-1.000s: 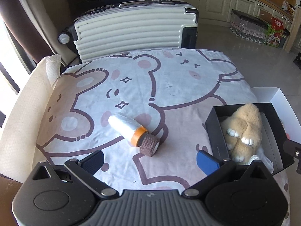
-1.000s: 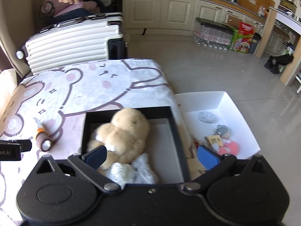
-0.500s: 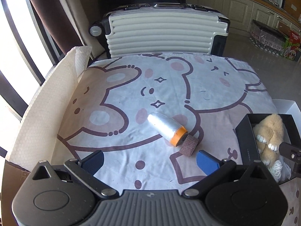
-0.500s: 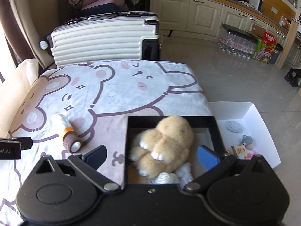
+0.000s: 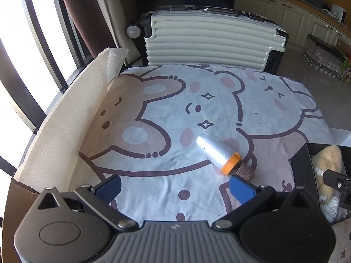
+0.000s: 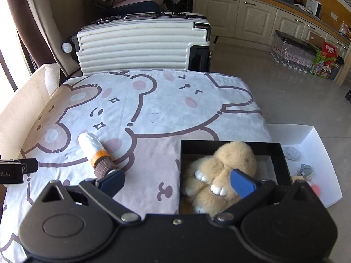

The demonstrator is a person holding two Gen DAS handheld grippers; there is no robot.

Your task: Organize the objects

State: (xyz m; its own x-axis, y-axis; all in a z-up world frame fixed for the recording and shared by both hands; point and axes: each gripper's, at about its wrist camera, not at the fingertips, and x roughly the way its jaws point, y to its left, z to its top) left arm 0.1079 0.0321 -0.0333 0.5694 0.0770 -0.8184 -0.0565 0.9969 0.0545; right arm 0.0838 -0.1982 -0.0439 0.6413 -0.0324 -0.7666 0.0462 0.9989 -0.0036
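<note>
A white plastic-wrapped roll with an orange end (image 5: 216, 153) lies on the bear-print cloth (image 5: 153, 131), touching a small brown roll (image 5: 244, 172). Both show in the right wrist view too, the white roll (image 6: 93, 145) and the brown roll (image 6: 103, 168). A black box (image 6: 280, 153) at the right holds a beige plush rabbit (image 6: 221, 168). My left gripper (image 5: 175, 188) is open and empty, just short of the rolls. My right gripper (image 6: 177, 179) is open and empty, over the box's left edge.
A white ribbed suitcase (image 5: 210, 41) stands behind the table. A white foam sheet (image 5: 65, 120) lines the left edge. A white tray (image 6: 316, 153) with small trinkets sits right of the black box. Kitchen cabinets (image 6: 252, 15) and floor lie beyond.
Both grippers have swung left. The rolls now sit nearer my left gripper's right finger, and the black box has slid toward the right of both views. Both stay open.
</note>
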